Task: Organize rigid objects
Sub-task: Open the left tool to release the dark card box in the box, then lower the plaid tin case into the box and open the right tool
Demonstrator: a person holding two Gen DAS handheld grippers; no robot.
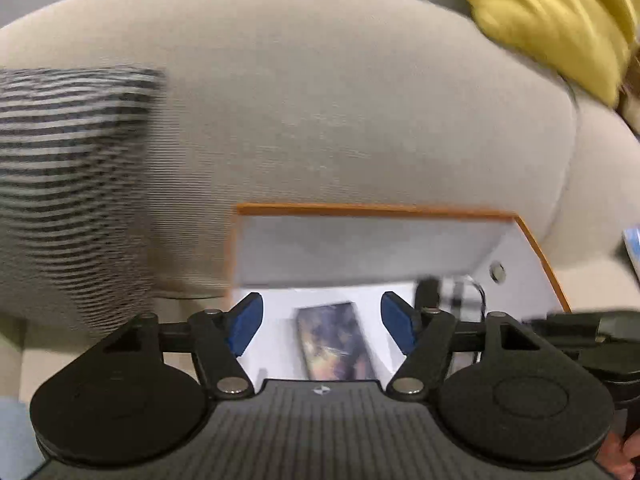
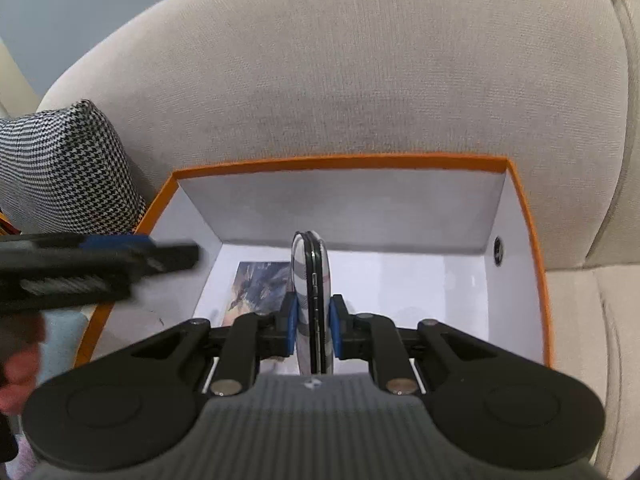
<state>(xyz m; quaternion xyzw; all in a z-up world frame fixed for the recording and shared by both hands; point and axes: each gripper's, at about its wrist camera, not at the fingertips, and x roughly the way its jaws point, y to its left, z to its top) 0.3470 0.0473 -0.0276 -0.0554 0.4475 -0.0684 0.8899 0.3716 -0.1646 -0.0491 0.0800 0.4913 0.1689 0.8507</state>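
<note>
A white box with an orange rim [image 2: 340,161] stands on a beige sofa; it also shows in the left wrist view [image 1: 372,211]. A flat card with a dark painted picture [image 1: 334,342] lies on its floor, also visible in the right wrist view [image 2: 256,284]. My right gripper [image 2: 312,326] is shut on a thin phone-like slab with a plaid case [image 2: 310,276], held on edge above the box floor. My left gripper [image 1: 322,318] is open and empty above the card; its body shows blurred in the right wrist view [image 2: 96,264].
A houndstooth cushion [image 2: 64,164] leans left of the box. A yellow cushion [image 1: 552,20] lies at the upper right. The sofa backrest [image 2: 360,72] rises right behind the box. A person's hand [image 2: 16,364] holds the left gripper.
</note>
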